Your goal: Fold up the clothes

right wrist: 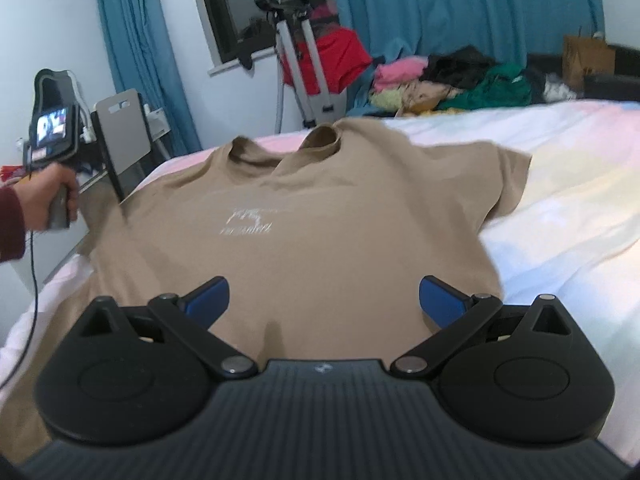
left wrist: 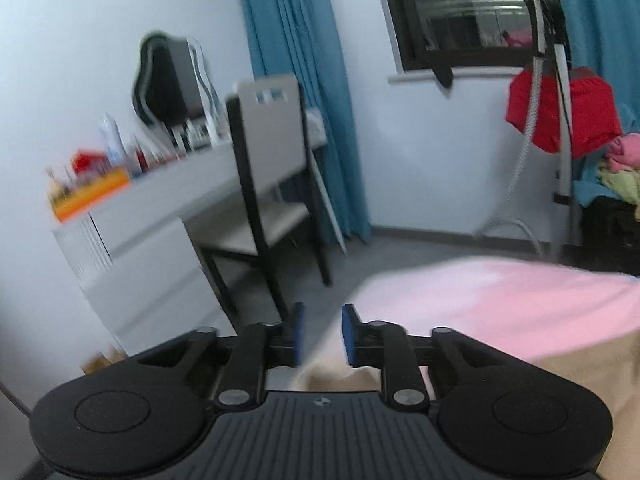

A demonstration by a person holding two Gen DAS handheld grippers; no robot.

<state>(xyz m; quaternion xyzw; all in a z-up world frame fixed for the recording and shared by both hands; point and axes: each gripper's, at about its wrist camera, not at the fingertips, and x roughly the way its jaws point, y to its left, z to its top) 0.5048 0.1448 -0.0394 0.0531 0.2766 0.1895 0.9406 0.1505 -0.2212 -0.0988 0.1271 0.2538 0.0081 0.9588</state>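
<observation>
A tan T-shirt (right wrist: 304, 216) with a pale chest print lies spread front-up on the bed (right wrist: 560, 184), collar at the far side. My right gripper (right wrist: 323, 300) is wide open and empty, just above the shirt's near hem. My left gripper (left wrist: 322, 336) has a narrow gap between its blue pads and holds nothing; it hovers at the bed's left edge, with tan cloth (left wrist: 592, 360) below and to its right. The right wrist view shows the left gripper held in a hand (right wrist: 52, 196) off the bed's left side.
A grey chair (left wrist: 268, 168) and a white desk (left wrist: 152, 208) with bottles stand left of the bed. A stand with a red garment (right wrist: 320, 60) is beyond the bed. A pile of clothes (right wrist: 448, 80) lies at the far side, by blue curtains.
</observation>
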